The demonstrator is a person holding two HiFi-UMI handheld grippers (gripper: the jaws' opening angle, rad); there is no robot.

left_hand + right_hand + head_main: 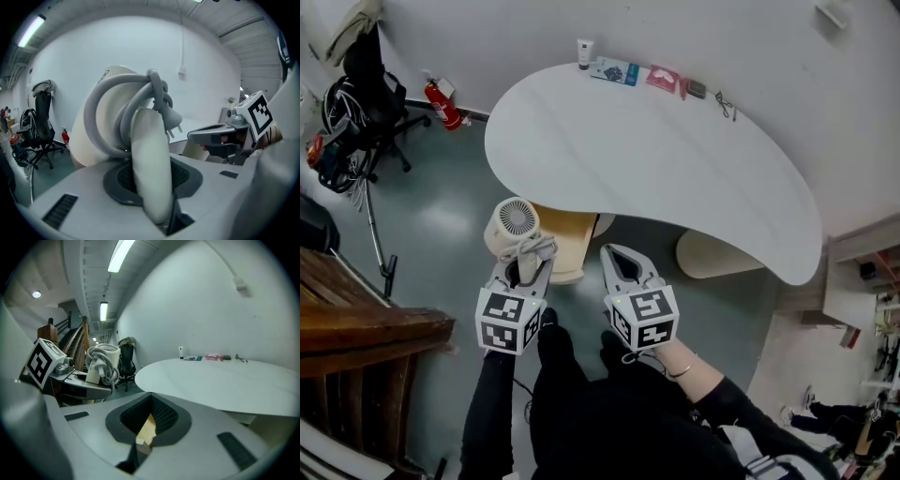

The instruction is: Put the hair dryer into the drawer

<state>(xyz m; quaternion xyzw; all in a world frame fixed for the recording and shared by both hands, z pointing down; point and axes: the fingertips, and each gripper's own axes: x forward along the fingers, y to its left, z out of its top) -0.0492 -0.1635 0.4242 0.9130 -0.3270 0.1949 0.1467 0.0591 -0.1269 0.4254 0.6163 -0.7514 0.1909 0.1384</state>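
- The white table (675,159) overhangs the open drawer (570,244); my judgement is that the load should go in low, clear of the table's edge
- The hair dryer (516,220) hangs just left of the drawer, not yet inside; its cord (140,93) is looped round the body, and those loops should be kept off the drawer's rim
- The left gripper (528,265) pinches the dryer's handle; its jaws stand only as far apart as the handle is thick
- The right gripper (617,255) sits just right of the drawer; its 2 jaws are drawn together on nothing; it could steady the drawer
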